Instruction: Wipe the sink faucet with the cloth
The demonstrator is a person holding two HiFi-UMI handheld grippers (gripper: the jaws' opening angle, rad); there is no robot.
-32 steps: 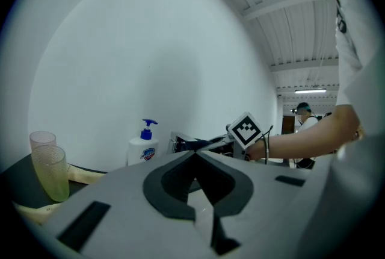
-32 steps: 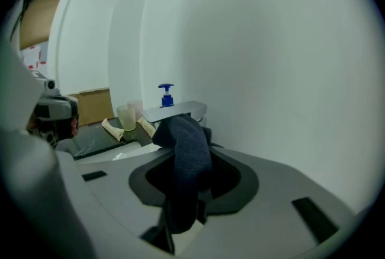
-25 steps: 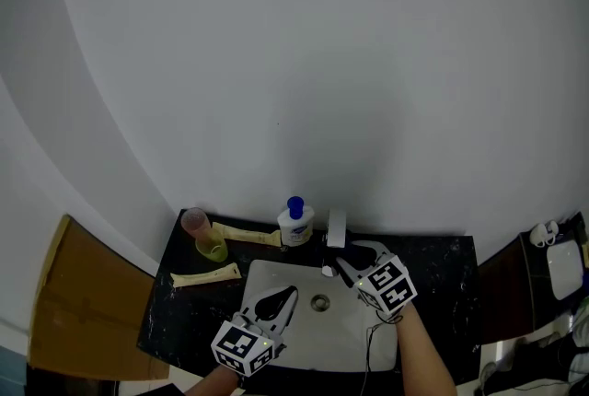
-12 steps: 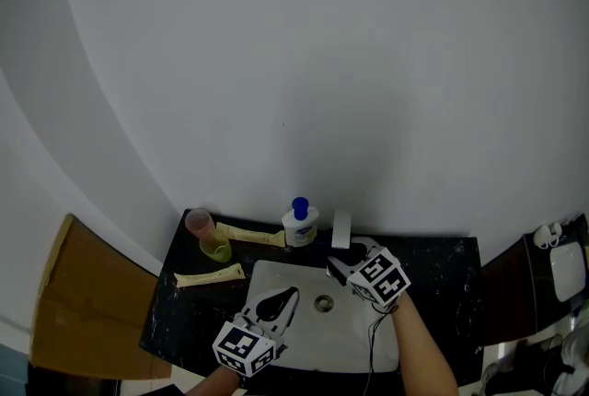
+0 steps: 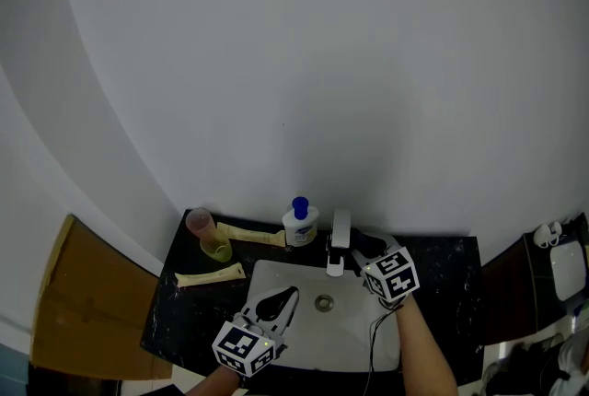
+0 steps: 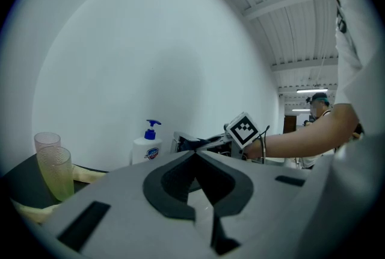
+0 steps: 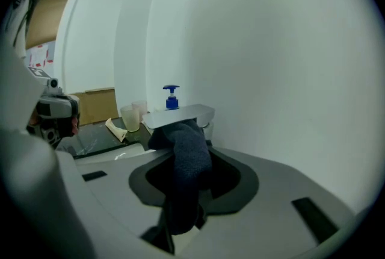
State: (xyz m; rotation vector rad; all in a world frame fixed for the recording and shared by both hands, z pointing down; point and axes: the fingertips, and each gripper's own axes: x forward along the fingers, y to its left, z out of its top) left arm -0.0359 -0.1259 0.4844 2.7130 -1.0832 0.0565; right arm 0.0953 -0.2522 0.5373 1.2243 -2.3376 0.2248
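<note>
The wipe looks to be under way. The right gripper [image 5: 359, 249] has its jaws closed tight on a dark blue cloth [image 7: 183, 170]. The cloth runs forward out of the jaws, and its bunched far end presses against the near edge and underside of the faucet [image 7: 180, 114], straight ahead of the gripper and just above it.

The next move probably calls for dragging the cloth along the spout with steady pressure, then bringing it over the top face, which the cloth does not cover now. The grip should stay firm, since a thick fold like this could slip free.

The faucet is a flat, squared spout in pale grey metal with a dull sheen. It reaches out over the sink [image 5: 342, 334], and no dirt or water can be made out on it.

The left gripper [image 6: 194, 158] has its jaws pressed together on nothing. It hangs over the sink, with the faucet ahead of it and off to its right, well apart
</note>
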